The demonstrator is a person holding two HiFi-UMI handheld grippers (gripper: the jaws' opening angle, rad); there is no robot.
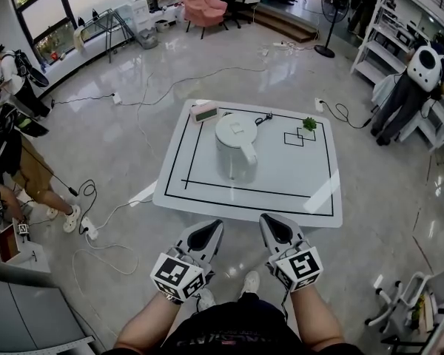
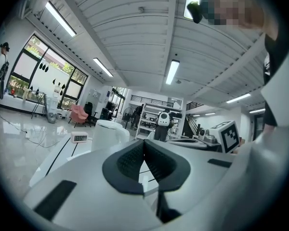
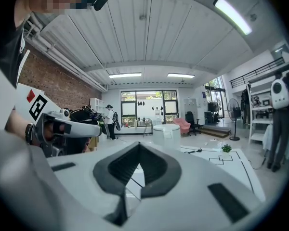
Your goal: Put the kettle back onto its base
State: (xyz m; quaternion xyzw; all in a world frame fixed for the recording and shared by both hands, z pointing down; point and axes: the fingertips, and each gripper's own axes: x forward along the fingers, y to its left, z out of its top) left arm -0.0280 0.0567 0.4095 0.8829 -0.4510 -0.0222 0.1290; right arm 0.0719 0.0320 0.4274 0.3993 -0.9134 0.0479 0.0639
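Note:
A white kettle (image 1: pixel 235 150) stands upright in the middle of the white table (image 1: pixel 311 194), inside its black marked lines; I cannot make out its base beneath it. A black cord (image 1: pixel 264 118) lies just behind it. My left gripper (image 1: pixel 214 225) and right gripper (image 1: pixel 267 220) hover side by side before the table's near edge, both shut with nothing in them and well short of the kettle. The left gripper view shows that gripper (image 2: pixel 144 143) pointing level at the kettle (image 2: pixel 108 134). In the right gripper view, the kettle (image 3: pixel 166 134) stands far ahead of the right gripper (image 3: pixel 138 147).
A small digital clock (image 1: pixel 205 112) sits at the table's far left and a little potted plant (image 1: pixel 309 124) at the far right beside black square outlines (image 1: pixel 294 137). Cables and a power strip (image 1: pixel 89 229) lie on the floor at left. People stand at left and right.

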